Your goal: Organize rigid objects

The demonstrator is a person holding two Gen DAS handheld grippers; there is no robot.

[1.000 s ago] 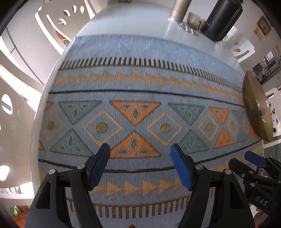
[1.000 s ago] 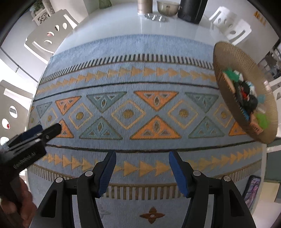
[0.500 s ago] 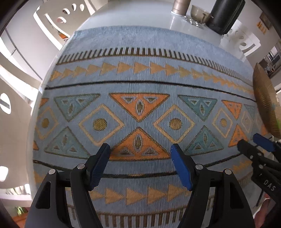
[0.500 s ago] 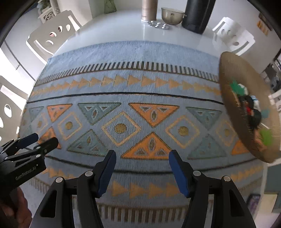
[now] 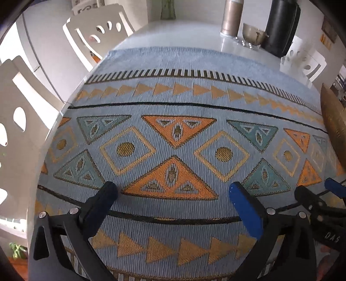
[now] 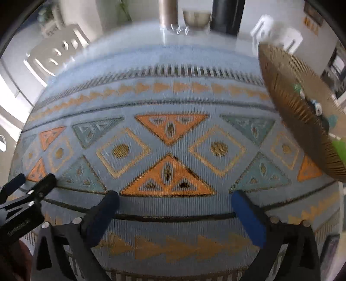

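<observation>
Your white surface [image 5: 179, 34] carries the big blue patterned cloth [image 5: 173, 103], and the cloth fills more of both views than it did a second ago: the orange triangles in its middle band look larger and sit nearer your fingertips, so both hands have come down toward it. At the far end, the tall metal cylinder [image 5: 231, 17], the small bowl [image 5: 252, 36] and the black container [image 5: 281, 26] stand together as before, with white chairs [image 5: 97, 32] around the edge. The woven basket [image 6: 292, 103] sits at the right side of the cloth; in the right wrist view it has slid toward the upper right, and the small coloured objects [image 6: 317, 110] in it, the things to be sorted, are now mostly cut off by its rim and blurred. Your left claw [image 5: 173, 190] stood part open a second ago; its jaws are opening now, spread wide, with only cloth between them. Your right claw [image 6: 175, 198] is doing the same: jaws opening, far wider than a second ago, and gripping nothing.
</observation>
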